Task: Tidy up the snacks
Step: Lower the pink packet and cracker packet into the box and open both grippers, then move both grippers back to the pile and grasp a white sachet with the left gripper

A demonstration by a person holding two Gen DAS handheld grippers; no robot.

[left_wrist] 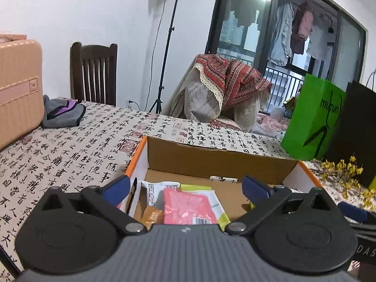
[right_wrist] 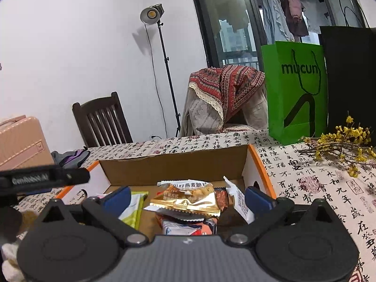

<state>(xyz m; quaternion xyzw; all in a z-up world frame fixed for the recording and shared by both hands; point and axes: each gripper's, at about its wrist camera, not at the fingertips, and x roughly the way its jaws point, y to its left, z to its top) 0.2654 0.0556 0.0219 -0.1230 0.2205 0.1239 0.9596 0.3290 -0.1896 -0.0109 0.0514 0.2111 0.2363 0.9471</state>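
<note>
Cardboard walls with orange edging frame an open box (left_wrist: 218, 162) on a table draped in a calligraphy-print cloth (left_wrist: 70, 155), where assorted snack packets lie loose on the box floor. Seen from the left wrist camera, the left gripper (left_wrist: 186, 188) hangs over the near-left part of the box with its blue-tipped fingers spread wide and nothing between them; below it lie a pink packet (left_wrist: 188, 208), a lime-and-white packet (left_wrist: 218, 209) partly under it, a small orange-brown packet (left_wrist: 152, 216) and a white wrapper (left_wrist: 152, 192) against the left wall. From the right wrist camera, the right gripper (right_wrist: 188, 196) likewise stands with its fingers apart and empty over the box (right_wrist: 174, 164), above a gold-edged oat-crisp packet (right_wrist: 188, 199) resting on a heap of other wrappers, with a lime-and-white packet (right_wrist: 134, 209) just to its left. Beyond the box stand a green paper bag (right_wrist: 296, 91) and a black bag (right_wrist: 350, 75), with yellow-flowered twigs (right_wrist: 340, 148) lying near them. A pink suitcase (left_wrist: 18, 89) and a folded grey cloth (left_wrist: 63, 115) sit at the table's far left.
</note>
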